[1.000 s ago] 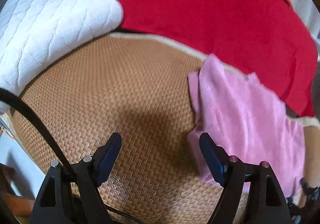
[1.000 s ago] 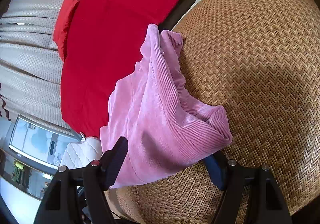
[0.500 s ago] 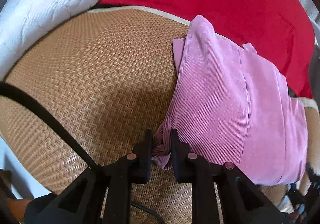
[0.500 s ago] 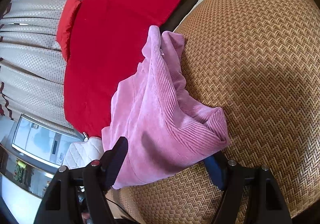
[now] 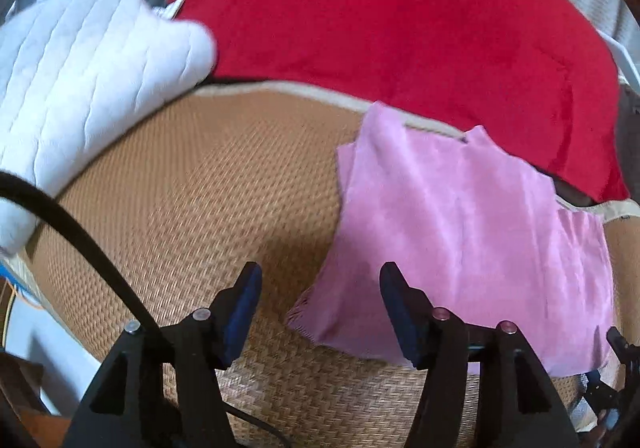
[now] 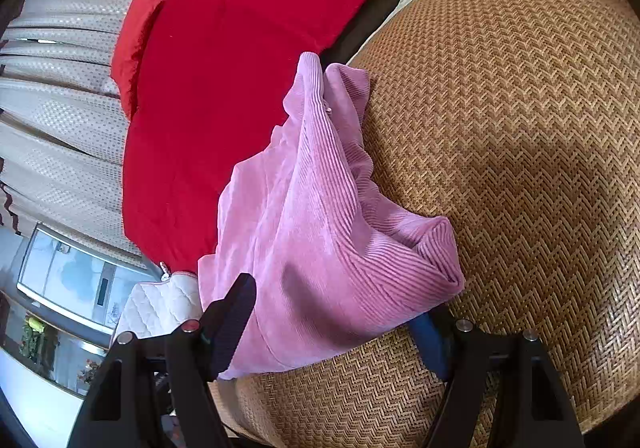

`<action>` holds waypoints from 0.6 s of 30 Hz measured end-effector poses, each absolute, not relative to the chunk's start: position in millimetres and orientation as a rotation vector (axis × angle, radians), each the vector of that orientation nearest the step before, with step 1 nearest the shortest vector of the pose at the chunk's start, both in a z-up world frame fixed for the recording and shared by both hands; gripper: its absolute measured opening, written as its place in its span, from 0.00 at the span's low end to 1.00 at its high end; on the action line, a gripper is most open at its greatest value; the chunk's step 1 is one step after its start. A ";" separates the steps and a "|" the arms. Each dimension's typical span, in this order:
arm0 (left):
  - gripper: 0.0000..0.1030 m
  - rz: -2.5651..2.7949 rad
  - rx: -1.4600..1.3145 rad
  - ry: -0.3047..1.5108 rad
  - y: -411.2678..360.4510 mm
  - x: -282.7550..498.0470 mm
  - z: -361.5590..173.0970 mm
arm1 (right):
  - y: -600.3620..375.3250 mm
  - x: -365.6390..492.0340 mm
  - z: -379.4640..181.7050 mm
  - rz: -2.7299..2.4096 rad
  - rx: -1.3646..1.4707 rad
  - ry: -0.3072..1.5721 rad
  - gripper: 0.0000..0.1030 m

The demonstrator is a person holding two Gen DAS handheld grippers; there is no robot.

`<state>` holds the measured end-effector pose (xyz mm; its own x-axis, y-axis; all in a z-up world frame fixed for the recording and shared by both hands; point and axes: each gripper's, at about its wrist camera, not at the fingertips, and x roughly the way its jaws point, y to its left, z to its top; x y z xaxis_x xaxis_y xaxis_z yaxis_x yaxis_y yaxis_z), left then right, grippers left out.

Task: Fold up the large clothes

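The pink corduroy garment [image 5: 460, 232] lies folded on your woven rattan mat [image 5: 208, 188], its far edge reaching the red blanket [image 5: 400, 16]. Its near corner sits between the fingers of your left gripper [image 5: 320, 300], touching neither. Half a second ago those fingers were clamped on that corner; now they have let go and stand wide apart. In the right wrist view the garment [image 6: 332, 232] bunches up between the fingers of your right gripper [image 6: 340, 312], which is spread wide as before; whether the pads touch the cloth cannot be told. A white quilted pad [image 5: 88, 80] lies far left.
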<state>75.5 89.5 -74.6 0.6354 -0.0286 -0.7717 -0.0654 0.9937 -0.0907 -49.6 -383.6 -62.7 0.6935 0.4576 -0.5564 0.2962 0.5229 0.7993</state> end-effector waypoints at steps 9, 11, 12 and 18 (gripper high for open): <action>0.61 -0.049 -0.060 0.887 47.9 82.3 -71.6 | -387.7 -30.5 -56.9 0.112 1.043 0.863 0.75; 0.61 -0.059 -0.050 0.888 36.3 83.5 -69.0 | -389.1 -24.2 -57.7 0.102 1.049 0.871 0.75; 0.61 -0.065 -0.047 0.890 32.1 84.8 -69.4 | -390.1 -22.1 -58.9 0.099 1.056 0.874 0.75; 0.67 -0.118 -0.039 0.874 3.1 93.3 -70.1 | -388.9 -8.2 -57.4 0.082 1.032 0.880 0.75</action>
